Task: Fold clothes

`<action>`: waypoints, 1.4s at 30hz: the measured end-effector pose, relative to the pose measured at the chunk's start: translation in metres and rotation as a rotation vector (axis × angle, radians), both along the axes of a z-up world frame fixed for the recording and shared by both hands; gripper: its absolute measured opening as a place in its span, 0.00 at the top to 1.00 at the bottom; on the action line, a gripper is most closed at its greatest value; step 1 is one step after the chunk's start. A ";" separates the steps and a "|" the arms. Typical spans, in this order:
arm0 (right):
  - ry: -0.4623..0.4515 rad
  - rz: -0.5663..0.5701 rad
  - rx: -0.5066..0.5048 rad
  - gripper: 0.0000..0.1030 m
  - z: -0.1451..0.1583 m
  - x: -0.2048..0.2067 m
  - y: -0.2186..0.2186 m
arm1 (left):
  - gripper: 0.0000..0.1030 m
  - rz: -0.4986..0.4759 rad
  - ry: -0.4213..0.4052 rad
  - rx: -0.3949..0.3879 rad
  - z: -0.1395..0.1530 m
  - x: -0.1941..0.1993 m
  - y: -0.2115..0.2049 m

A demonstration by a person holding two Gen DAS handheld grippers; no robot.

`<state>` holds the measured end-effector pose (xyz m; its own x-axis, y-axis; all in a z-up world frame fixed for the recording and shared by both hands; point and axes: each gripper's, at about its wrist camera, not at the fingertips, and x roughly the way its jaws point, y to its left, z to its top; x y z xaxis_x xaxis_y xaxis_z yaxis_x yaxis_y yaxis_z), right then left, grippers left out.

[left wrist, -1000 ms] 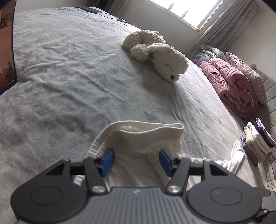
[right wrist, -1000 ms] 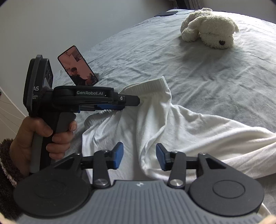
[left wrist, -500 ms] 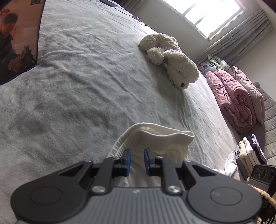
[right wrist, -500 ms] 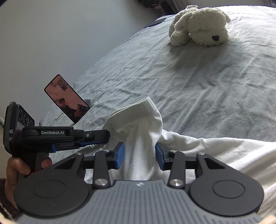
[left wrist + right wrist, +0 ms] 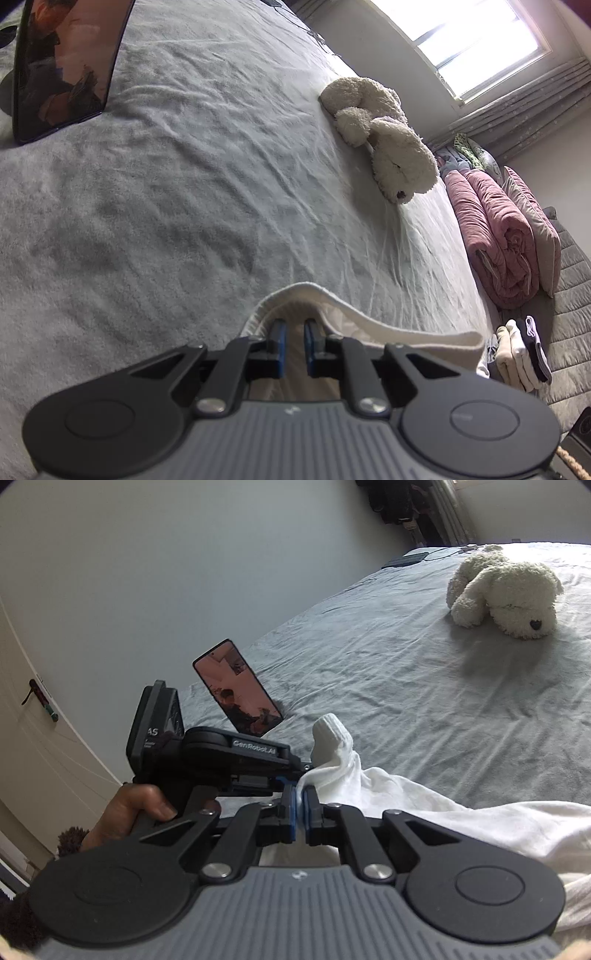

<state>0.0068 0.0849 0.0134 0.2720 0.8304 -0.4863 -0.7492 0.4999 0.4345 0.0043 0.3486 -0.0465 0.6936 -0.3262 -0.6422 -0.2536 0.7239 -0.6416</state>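
**Both grippers pinched on the white garment at the near edge of the bed**

Your left gripper [image 5: 293, 345] has its blue-padded fingers [image 5: 280, 347] drawn nearly together, with only a thin slot between them, and the ribbed hem of the white garment [image 5: 369, 328] arches over and around the tips. From the right wrist view you can see that same left gripper [image 5: 295, 775] side-on, its tips buried in a bunched fold of the garment [image 5: 443, 812], so it has hold of the cloth. Your left hand [image 5: 129, 812] wraps the handle below it.

Your right gripper [image 5: 300, 812] is also closed down to a sliver, with a fold of white fabric caught between its pads, just beside the left gripper's tips. A ribbed cuff [image 5: 330, 736] stands up above the two pinch points, and the rest of the garment trails away to your right across the grey bed [image 5: 406, 701].

A phone [image 5: 238, 692] leans upright on the bed beyond the left gripper, screen lit. A plush dog [image 5: 506, 594] lies farther up the bed, well apart from the garment. Beside the bed sit rolled pink bedding [image 5: 498, 236] and a small stack of folded clothes [image 5: 517, 350].
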 end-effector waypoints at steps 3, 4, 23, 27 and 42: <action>-0.040 0.056 -0.088 0.93 -0.011 -0.021 0.023 | 0.88 0.006 0.004 -0.001 0.001 -0.002 0.001; -0.042 0.061 -0.115 0.93 -0.016 -0.025 0.030 | 0.88 0.007 0.005 -0.002 0.002 -0.002 0.002; 0.019 0.067 -0.131 0.86 -0.034 -0.046 0.080 | 0.65 0.037 -0.083 0.052 0.041 -0.025 0.005; 0.015 0.010 -0.115 0.61 -0.023 -0.048 0.050 | 0.64 -0.013 -0.118 0.071 0.048 -0.022 -0.013; 0.201 -0.489 -0.062 0.53 -0.011 -0.028 -0.136 | 0.58 -0.288 -0.101 0.129 0.057 0.024 -0.128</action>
<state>-0.0208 -0.0507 0.0024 0.5171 0.5977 -0.6127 -0.3271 0.7995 0.5038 0.0283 0.2205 0.0101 0.6468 -0.4389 -0.6238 0.0333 0.8333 -0.5518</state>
